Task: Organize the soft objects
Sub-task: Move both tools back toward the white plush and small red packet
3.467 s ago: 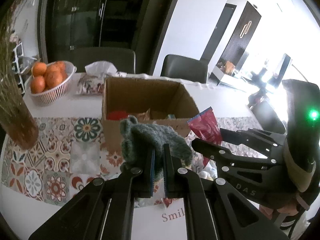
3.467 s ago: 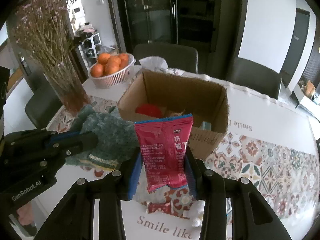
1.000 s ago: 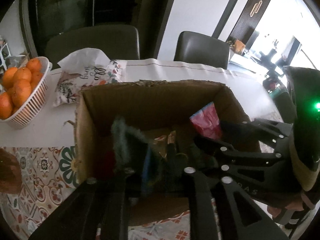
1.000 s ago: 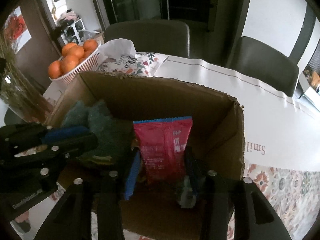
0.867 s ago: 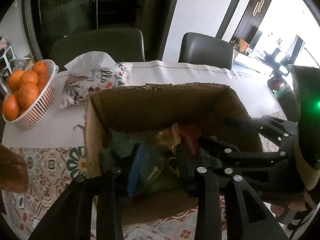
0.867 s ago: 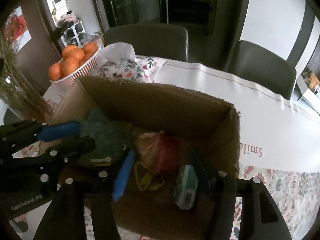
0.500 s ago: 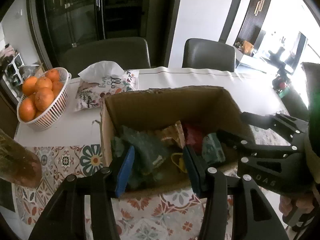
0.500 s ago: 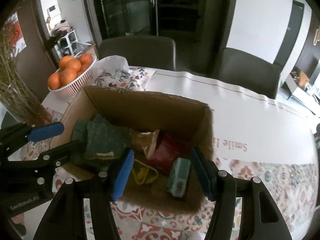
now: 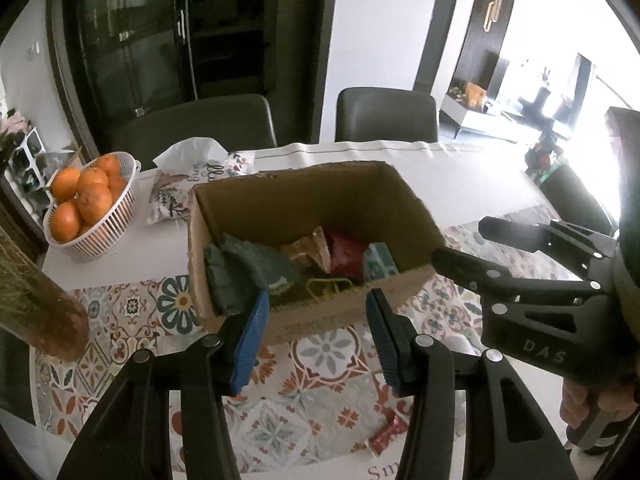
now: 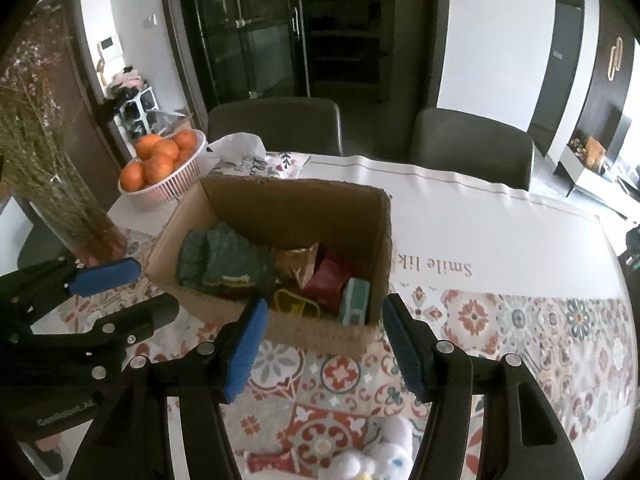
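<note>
An open cardboard box (image 9: 280, 196) (image 10: 288, 200) stands on the patterned table runner. Inside lie a green knitted cloth (image 9: 244, 272) (image 10: 224, 264), a red snack bag (image 9: 348, 252) (image 10: 326, 280), a brown packet (image 10: 296, 260), a teal carton (image 10: 354, 300) and a yellow item (image 10: 294, 304). My left gripper (image 9: 316, 336) is open and empty, above the box's near wall. My right gripper (image 10: 324, 352) is open and empty, just in front of the box. A white plush toy (image 10: 376, 452) and a small red packet (image 9: 386, 436) lie on the table near me.
A white basket of oranges (image 9: 86, 204) and a tissue pack (image 9: 192, 184) sit behind the box to the left. A vase of dried flowers (image 10: 76, 216) stands at the left. Two dark chairs (image 10: 276, 124) are at the far table edge.
Both grippers carried the green cloth and red bag into the box, opened and let them go, then pulled back up and toward me.
</note>
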`<state>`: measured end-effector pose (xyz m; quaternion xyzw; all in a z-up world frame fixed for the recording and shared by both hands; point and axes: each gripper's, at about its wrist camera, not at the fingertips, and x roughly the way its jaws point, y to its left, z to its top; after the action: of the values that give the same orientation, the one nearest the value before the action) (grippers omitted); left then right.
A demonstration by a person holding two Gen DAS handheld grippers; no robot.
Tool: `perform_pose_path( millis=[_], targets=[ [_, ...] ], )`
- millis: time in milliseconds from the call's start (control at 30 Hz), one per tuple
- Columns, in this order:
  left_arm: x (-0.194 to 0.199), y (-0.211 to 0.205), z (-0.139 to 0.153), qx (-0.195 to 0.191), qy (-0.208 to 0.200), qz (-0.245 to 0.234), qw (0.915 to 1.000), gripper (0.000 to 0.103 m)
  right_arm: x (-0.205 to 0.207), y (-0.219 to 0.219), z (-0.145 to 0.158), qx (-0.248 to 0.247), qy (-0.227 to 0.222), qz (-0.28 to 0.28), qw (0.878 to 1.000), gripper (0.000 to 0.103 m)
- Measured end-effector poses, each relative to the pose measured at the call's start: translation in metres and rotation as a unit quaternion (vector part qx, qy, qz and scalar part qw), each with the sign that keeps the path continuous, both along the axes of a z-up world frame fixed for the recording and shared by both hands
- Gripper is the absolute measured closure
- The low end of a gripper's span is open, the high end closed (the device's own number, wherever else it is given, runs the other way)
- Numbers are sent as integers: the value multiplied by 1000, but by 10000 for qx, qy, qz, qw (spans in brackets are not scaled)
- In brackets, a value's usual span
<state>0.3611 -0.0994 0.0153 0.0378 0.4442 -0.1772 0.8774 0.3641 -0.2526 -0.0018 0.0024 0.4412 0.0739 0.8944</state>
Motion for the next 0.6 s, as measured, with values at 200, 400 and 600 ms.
perform_pose_path(
  millis=[200, 400, 600],
  targets=[
    [-29, -11, 6, 202, -194, -171, 9995, 53, -28, -10, -1, 28, -22, -117, 9999, 40],
    [-50, -24, 4, 382, -152, -420, 9983, 53, -55, -21, -5, 35, 12, -278, 9996, 37],
    [-66, -35, -3, 529, -52, -601, 9968, 53, -73, -28, -11, 22, 150, -385, 9991, 37]
  ],
)
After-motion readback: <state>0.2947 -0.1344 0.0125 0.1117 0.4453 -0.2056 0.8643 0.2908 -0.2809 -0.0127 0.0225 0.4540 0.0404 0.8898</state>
